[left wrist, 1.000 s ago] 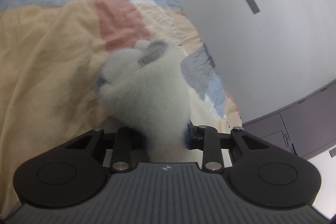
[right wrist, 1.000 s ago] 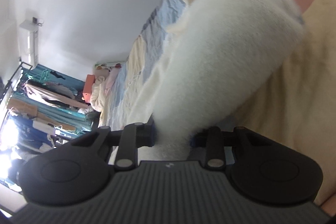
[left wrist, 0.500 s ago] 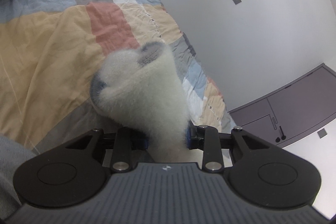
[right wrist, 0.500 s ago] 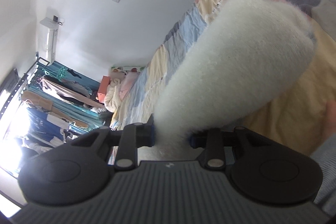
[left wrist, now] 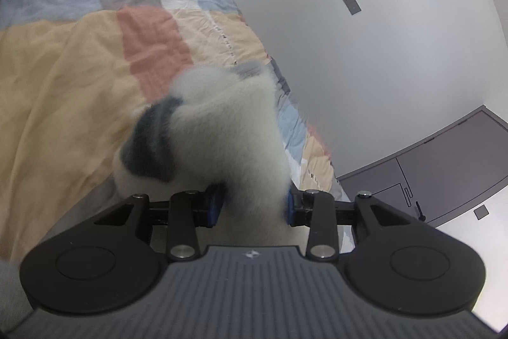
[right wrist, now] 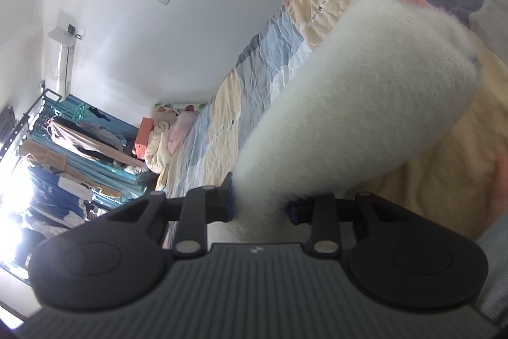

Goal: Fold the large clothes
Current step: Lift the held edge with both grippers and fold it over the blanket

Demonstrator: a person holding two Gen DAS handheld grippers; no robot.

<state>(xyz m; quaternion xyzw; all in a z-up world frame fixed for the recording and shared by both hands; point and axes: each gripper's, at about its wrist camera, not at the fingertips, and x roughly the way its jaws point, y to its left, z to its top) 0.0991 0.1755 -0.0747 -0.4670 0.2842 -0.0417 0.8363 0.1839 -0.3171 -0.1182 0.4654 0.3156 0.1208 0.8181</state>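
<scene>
- White fleece garment [left wrist: 228, 129]: bunched fuzzy roll, dark grey lining patch at 9 o'clock of the bundle in my left view. It hangs off both grippers above the patchwork quilt [left wrist: 63, 78]; in my right view the fleece [right wrist: 365, 91] runs out toward 1 o'clock.
- Left gripper [left wrist: 252, 205]: jaws partway apart, and they have just been opening. Fleece fills the gap; the blue pads [left wrist: 213, 205] press it on both sides.
- Right gripper [right wrist: 260, 205]: jaws partway apart, clamped on a thick wad of fleece.
- Change against a second ago: more wall, less quilt in view, so I read both ends as lifted.
- Judgement: the left grip is loosening with the garment aloft, so that end may slip before the fold is laid.
</scene>
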